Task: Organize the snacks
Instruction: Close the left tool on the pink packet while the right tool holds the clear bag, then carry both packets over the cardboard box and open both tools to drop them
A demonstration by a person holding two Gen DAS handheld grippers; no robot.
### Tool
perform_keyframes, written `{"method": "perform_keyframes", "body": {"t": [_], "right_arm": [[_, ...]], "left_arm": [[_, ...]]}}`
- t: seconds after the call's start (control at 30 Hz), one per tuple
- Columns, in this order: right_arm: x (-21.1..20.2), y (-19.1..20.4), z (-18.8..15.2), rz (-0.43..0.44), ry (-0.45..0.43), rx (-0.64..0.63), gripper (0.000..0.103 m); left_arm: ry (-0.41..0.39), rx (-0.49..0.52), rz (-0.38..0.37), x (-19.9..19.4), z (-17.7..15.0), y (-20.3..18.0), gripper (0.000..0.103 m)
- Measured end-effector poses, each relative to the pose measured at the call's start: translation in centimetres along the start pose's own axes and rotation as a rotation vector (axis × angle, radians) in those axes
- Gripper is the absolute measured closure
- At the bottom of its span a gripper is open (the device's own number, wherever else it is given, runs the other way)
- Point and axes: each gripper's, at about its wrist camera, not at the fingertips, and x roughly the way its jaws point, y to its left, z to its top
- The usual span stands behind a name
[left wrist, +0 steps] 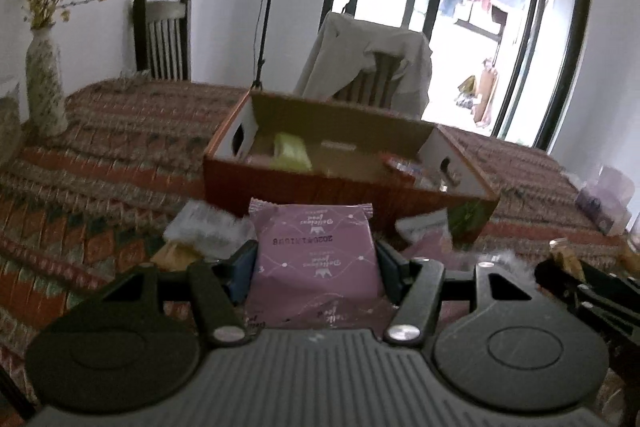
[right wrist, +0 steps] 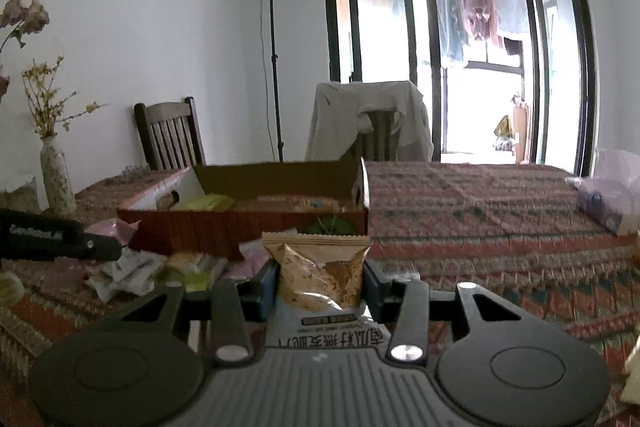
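My left gripper [left wrist: 316, 259] is shut on a purple snack packet [left wrist: 316, 251], held above the table in front of an open cardboard box [left wrist: 344, 187]. The box holds a yellow-green packet [left wrist: 290, 151] and other snacks. My right gripper [right wrist: 320, 281] is shut on a brown cereal snack packet [right wrist: 320, 275], held just in front of the same box [right wrist: 248, 227]. A pile of loose snack packets [right wrist: 160, 271] lies on the table at the box's near side; it also shows in the left wrist view [left wrist: 204, 227].
The table has a patterned red cloth [right wrist: 480, 227]. A vase with yellow flowers [right wrist: 56, 175] stands at the left. A purple plastic bag [right wrist: 604, 203] lies at the right. Two chairs [right wrist: 170, 135] and a light stand [right wrist: 274, 67] are behind the table.
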Motion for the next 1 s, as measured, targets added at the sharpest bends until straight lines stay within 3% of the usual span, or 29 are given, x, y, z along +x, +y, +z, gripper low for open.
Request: {"method": "perform_keyframes", "body": {"t": [0.5,1.0], "right_arm": [[6.4,1.6,6.3,0.005,-0.050,0.002,0.060],[15.6,2.6,9.5,-0.008,-0.005,-0.005,0.060]], "left_arm": [[-0.052,-0.003,-0.035,4.4,6.3,-0.2,0.040],[-0.046,-0.054,-0.013,11.3,10.4,1.2,0.040]]}}
